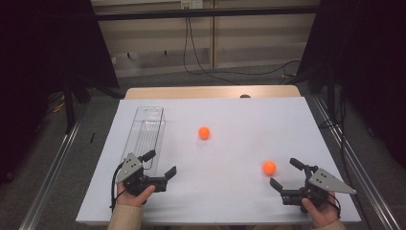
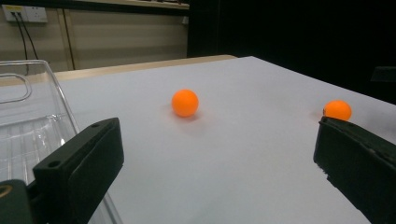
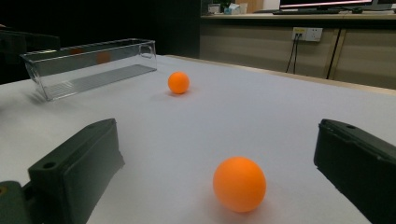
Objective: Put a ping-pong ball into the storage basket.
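I read no label or writing on anything here; the two balls are plain, smooth orange spheres, the near ball (image 1: 269, 167) lying on the white desk (image 1: 230, 191) just ahead of my right tongs (image 1: 285, 172), whose jaws stand wide apart around nothing, and the far ball (image 1: 204, 132) sitting well apart toward the desk's middle. My left tongs (image 1: 159, 162) are likewise spread and hold nothing, beside the near end of the long clear plastic tray (image 1: 147, 129), in which I see nothing.

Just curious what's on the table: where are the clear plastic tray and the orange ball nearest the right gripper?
Clear plastic tray (image 1: 149, 125), high view, its floor.
Orange ball (image 3: 239, 183), right gripper view, its middle.
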`<state>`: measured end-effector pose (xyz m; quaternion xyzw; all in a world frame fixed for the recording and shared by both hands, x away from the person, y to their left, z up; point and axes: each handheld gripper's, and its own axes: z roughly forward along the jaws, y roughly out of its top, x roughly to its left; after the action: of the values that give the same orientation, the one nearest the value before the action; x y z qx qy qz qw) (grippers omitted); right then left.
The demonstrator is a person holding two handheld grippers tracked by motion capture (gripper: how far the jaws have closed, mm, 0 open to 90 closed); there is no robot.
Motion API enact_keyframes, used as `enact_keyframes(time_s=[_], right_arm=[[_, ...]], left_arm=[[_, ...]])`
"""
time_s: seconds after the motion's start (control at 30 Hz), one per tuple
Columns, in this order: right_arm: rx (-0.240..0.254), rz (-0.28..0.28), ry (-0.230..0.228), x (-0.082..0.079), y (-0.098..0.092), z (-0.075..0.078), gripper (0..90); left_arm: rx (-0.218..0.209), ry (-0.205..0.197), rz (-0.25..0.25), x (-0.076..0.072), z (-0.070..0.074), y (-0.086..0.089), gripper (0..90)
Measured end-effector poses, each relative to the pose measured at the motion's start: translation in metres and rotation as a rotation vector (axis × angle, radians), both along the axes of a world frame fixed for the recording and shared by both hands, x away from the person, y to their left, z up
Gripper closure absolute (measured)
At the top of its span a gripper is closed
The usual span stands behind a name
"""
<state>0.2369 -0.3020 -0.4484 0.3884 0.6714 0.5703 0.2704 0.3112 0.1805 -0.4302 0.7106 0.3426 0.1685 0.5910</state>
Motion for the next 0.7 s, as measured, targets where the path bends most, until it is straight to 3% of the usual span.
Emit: enact_keyframes(time_s=[0.7], right_arm=[[0.005, 0.012, -0.001, -0.001, 0.000, 0.000, 0.5]], left_arm=[[0.013, -0.007, -0.034, 0.004, 0.004, -0.015, 1.6]])
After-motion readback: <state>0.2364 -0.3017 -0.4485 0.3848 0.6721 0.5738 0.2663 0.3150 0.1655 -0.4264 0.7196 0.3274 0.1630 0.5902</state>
